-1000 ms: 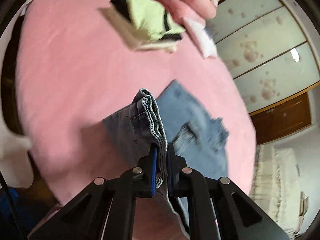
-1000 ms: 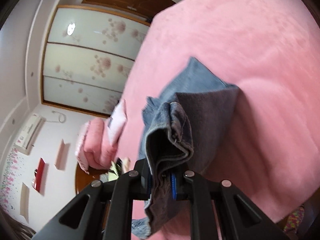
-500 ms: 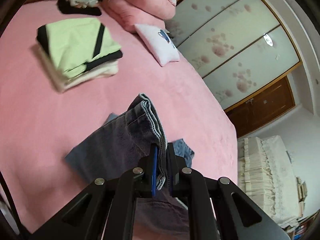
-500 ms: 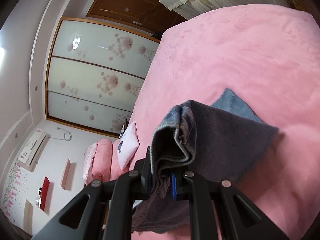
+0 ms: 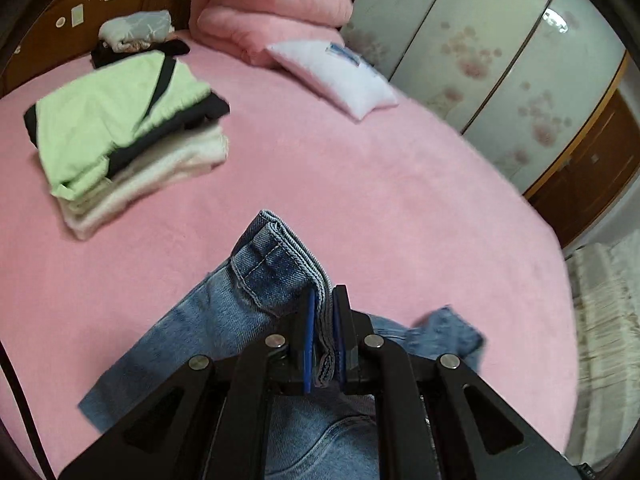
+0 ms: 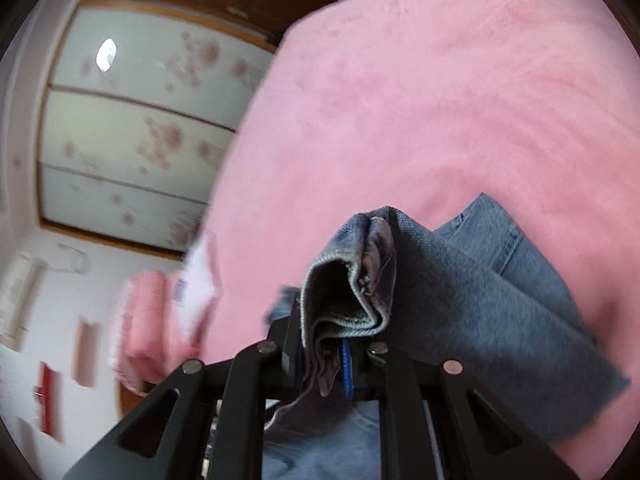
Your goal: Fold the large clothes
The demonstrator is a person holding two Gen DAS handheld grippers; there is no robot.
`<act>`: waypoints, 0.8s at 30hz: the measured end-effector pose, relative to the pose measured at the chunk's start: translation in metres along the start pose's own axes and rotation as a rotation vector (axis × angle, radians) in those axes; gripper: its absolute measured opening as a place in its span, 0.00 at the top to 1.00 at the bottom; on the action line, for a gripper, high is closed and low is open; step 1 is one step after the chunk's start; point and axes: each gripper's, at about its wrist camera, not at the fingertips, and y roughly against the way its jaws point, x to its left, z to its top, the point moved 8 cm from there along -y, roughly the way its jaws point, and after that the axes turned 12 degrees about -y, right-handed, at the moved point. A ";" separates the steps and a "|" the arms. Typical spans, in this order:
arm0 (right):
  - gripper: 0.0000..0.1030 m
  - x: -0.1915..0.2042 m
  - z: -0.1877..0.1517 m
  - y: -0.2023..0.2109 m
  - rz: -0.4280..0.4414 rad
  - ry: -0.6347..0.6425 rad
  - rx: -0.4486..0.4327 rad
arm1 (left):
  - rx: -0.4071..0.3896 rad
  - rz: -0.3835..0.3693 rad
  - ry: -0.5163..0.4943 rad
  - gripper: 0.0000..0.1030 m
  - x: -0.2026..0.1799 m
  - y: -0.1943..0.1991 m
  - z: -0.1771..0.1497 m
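Note:
A pair of blue denim jeans [image 5: 216, 320] lies partly on the pink bed [image 5: 360, 184]. My left gripper [image 5: 323, 320] is shut on a bunched hem of the jeans, which sticks up between its fingers. In the right wrist view my right gripper [image 6: 326, 344] is shut on another folded edge of the same jeans [image 6: 460, 304], with cloth draping down to the right onto the bed [image 6: 440, 100]. Both hold the cloth just above the bed.
A stack of folded clothes [image 5: 128, 128], green on top, sits at the left. Behind it lie a smaller clothes pile [image 5: 136, 34], a rolled pink quilt [image 5: 272, 8] and a white pillow [image 5: 336, 76]. A floral wardrobe [image 5: 500, 80] stands at the right.
Both grippers have swung with the jeans toward the head of the bed and lower. The folded stack now shows at the left, and the jeans spread out flatter on the bed.

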 end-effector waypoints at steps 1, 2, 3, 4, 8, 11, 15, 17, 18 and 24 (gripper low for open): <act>0.87 -0.004 0.003 -0.015 -0.036 0.018 0.012 | -0.006 0.000 -0.001 0.92 -0.001 -0.010 -0.002; 0.86 -0.007 0.003 -0.025 -0.060 0.033 0.017 | -0.006 0.011 -0.006 0.92 -0.002 -0.019 -0.004; 0.83 -0.010 0.004 -0.035 -0.086 0.048 0.020 | -0.002 0.023 -0.029 0.92 -0.004 -0.031 -0.004; 0.82 -0.013 0.005 -0.046 -0.117 0.064 0.021 | -0.005 0.028 -0.049 0.91 -0.005 -0.036 -0.003; 0.63 -0.011 0.006 -0.065 -0.147 0.091 0.018 | 0.008 0.042 -0.146 0.56 -0.016 -0.045 0.014; 0.53 -0.001 0.003 -0.060 -0.166 0.141 -0.009 | 0.083 0.012 -0.199 0.36 -0.025 -0.045 0.017; 0.44 0.009 -0.004 -0.036 -0.179 0.219 -0.072 | 0.243 0.000 -0.316 0.33 -0.039 -0.042 -0.006; 0.43 0.013 -0.014 -0.025 -0.184 0.272 -0.071 | 0.323 -0.008 -0.361 0.27 -0.043 -0.037 -0.027; 0.43 0.014 -0.020 -0.020 -0.184 0.297 -0.066 | 0.342 -0.010 -0.375 0.27 -0.044 -0.034 -0.035; 0.44 0.008 -0.081 -0.005 -0.201 0.480 -0.002 | 0.487 -0.075 -0.398 0.27 -0.046 -0.005 -0.109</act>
